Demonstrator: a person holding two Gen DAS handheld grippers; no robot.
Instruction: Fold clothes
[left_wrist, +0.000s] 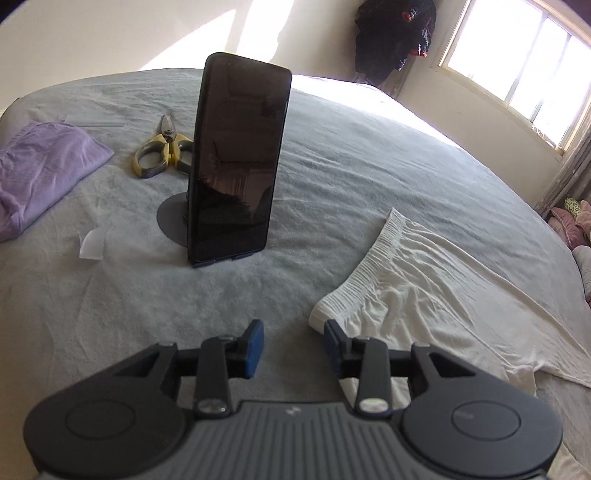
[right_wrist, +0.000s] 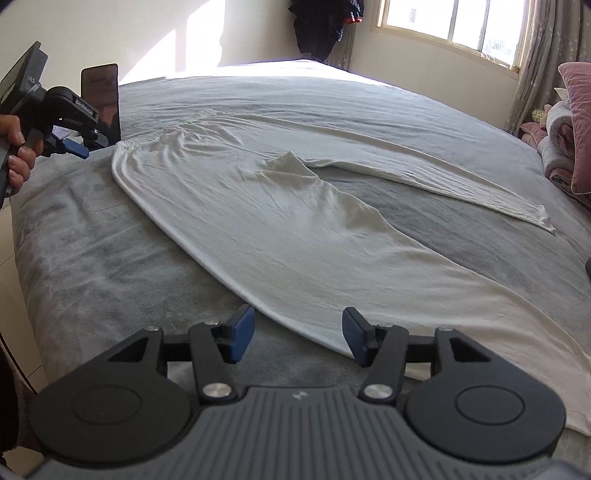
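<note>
Nearest to me, the right gripper (right_wrist: 298, 338) hung low over the bed (right_wrist: 92, 258), its blue fingers (right_wrist: 242, 338) spread wide and holding nothing. The hem end of one leg of the white trousers (right_wrist: 280, 229) lay flat on the grey cover between and just ahead of those fingers, the cloth's edge running under the gap.

The left gripper (left_wrist: 293, 345) hovered at the other end, its fingers (left_wrist: 255, 347) also parted and empty; its right-hand finger sat just against the corner of the elastic waistband (left_wrist: 373, 266), though I could not tell whether it touched.

The trousers lay stretched lengthwise across the bed, waistband toward the left gripper, the two legs fanning away from it in a narrow V with grey cover showing between them.

Beyond the left fingers a dark phone (left_wrist: 238, 158) stood upright on a round stand. Past it lay yellow-handled scissors (left_wrist: 162, 149) and, off to the side, a crumpled lilac garment (left_wrist: 44, 170). Farthest off, sunlight came through the window (left_wrist: 524, 62).
</note>
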